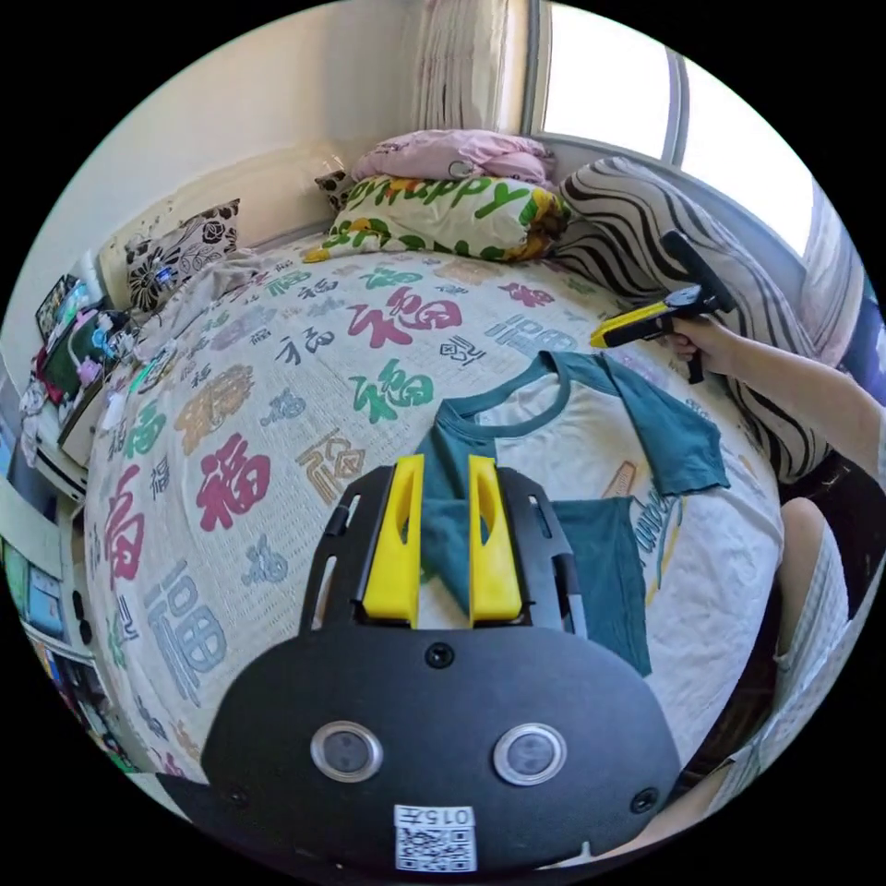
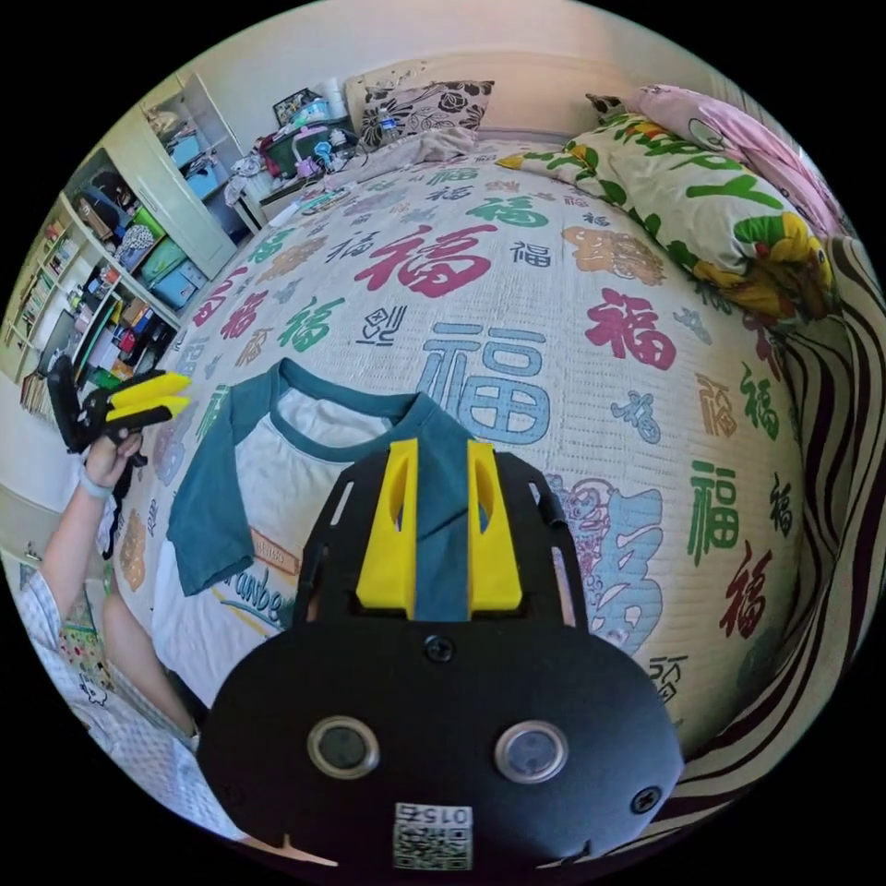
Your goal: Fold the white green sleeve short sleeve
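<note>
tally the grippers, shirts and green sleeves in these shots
black grippers with yellow jaws: 2 (left gripper, right gripper)
white t-shirt with green sleeves: 1
green short sleeves: 2
total: 5

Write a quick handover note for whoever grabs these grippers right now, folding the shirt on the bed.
Left gripper: in the air beside the bed, jaws slightly apart, holding nothing.
Right gripper: in the air above the bed past the shirt's collar, also empty, with a narrow gap between its jaws.
Shirt: lies face up on the bed. Near sleeve is spread out; far sleeve seems laid over the body.
Done: shirt laid out.
Left: essentially all the folds.
</note>
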Tool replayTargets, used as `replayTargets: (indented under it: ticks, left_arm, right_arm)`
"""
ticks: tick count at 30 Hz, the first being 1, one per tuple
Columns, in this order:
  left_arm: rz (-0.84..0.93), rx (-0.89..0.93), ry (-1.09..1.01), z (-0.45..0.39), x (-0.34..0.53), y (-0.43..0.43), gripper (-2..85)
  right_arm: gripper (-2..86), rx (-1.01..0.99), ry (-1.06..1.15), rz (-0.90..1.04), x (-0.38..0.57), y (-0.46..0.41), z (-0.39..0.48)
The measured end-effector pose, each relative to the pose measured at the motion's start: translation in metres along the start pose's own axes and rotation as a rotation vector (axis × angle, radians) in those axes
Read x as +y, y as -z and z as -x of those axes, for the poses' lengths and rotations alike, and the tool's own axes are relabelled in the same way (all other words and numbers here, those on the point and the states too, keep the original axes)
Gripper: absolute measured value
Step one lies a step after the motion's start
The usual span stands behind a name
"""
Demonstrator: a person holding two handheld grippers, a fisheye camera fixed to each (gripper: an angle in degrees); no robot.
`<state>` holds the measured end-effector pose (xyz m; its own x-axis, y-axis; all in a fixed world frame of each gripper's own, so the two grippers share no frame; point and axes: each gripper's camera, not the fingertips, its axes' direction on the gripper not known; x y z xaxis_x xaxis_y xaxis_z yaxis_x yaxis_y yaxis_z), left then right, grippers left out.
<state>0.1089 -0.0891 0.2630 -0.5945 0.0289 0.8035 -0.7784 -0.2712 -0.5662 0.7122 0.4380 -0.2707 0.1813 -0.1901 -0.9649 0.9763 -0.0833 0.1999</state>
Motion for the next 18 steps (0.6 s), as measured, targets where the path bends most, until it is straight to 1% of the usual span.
replayTargets:
  ticks: [2,4,8,10,12,15,17,18]
  left_arm:
    - [0.098,-0.034,-0.018,-0.004,-0.041,-0.034,7.3]
    - [0.16,-0.015,-0.024,-0.005,-0.068,-0.066,7.3]
    - [0.293,0.066,0.02,0.002,-0.092,-0.125,7.7]
    - [0.278,0.062,-0.003,0.0,-0.093,-0.127,6.0]
    - [0.305,0.121,-0.058,-0.003,-0.097,-0.128,2.5]
    - [0.339,0.093,-0.097,-0.009,-0.106,-0.123,1.1]
    - [0.311,0.056,-0.115,-0.013,-0.108,-0.109,0.8]
    - [0.275,0.044,-0.115,-0.015,-0.108,-0.095,0.7]
  right_arm:
    - [9.4,0.035,0.013,0.035,-0.007,-0.003,0.0]
    - [9.7,0.071,0.003,0.068,-0.011,-0.004,-0.005]
    - [9.7,0.002,-0.014,0.163,-0.009,-0.006,-0.019]
    - [7.5,-0.004,0.037,0.16,-0.003,0.004,-0.018]
    - [1.9,-0.034,0.127,0.198,0.004,0.016,-0.011]
    - [0.5,-0.047,0.199,0.273,0.011,0.03,-0.001]
    - [0.1,-0.016,0.214,0.257,0.017,0.046,0.006]
    - [-0.1,0.007,0.219,0.218,0.022,0.061,0.01]
